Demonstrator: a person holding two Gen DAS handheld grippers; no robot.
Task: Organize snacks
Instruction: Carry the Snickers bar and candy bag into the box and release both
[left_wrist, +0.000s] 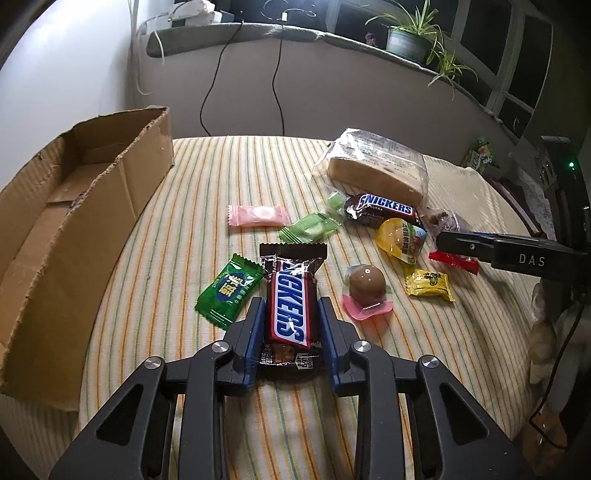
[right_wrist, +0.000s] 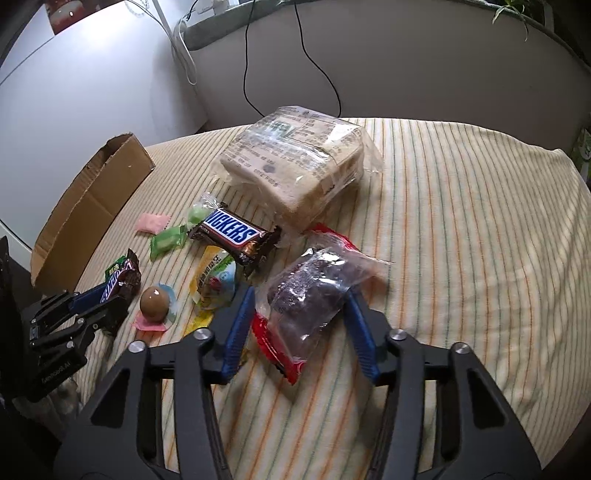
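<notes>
- Right gripper (right_wrist: 301, 317): blue jaws flank a clear packet of dark snack (right_wrist: 314, 291); pads at its sides.
- Red wrapper (right_wrist: 271, 341) lies under that packet.
- Bagged bread (right_wrist: 295, 162) at 12 o'clock of the packet.
- Snickers bar (right_wrist: 234, 234) at 10 o'clock, beside a yellow pouch (right_wrist: 212, 280).
- Left gripper (right_wrist: 99, 301) at 9 o'clock, closed on a second Snickers bar (right_wrist: 120, 282).
- Cardboard box (right_wrist: 88, 199) at far left on the striped table (right_wrist: 461, 240).

At my ten o'clock, the brown cardboard box (left_wrist: 74, 229) runs off frame; the red-edged wrapper (right_wrist: 275, 350) lies half-hidden beneath the clear packet (right_wrist: 310, 291).
</notes>
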